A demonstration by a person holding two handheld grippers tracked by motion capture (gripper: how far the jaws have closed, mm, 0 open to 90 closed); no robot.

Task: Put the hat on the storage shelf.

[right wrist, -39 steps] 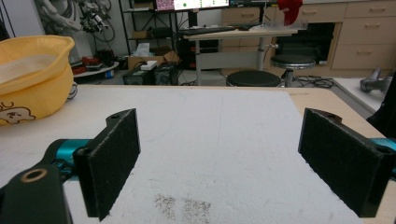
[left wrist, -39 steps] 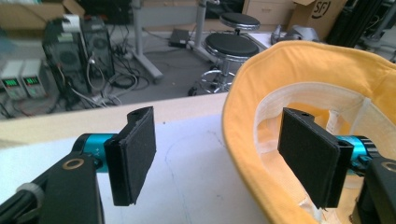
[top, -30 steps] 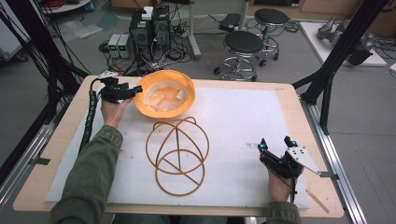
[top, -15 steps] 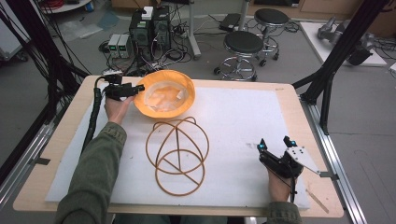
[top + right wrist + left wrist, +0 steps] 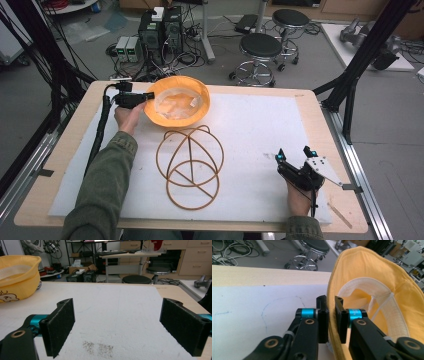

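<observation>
- Your left gripper [image 5: 331,320], jaws pinching the yellow cloth bucket hat's [image 5: 178,101] brim, sits upper left of the brown wire dome stand [image 5: 190,166] on the worktop.
- Your right gripper [image 5: 291,155], jaws spread and empty, rests lower right, well apart.

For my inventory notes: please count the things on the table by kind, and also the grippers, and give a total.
Yellow hat: 1
Wire hat frame: 1
White mat: 1
Grippers: 2, the left gripper shut on the hat's brim, the right gripper open over the mat
Total: 5
</observation>
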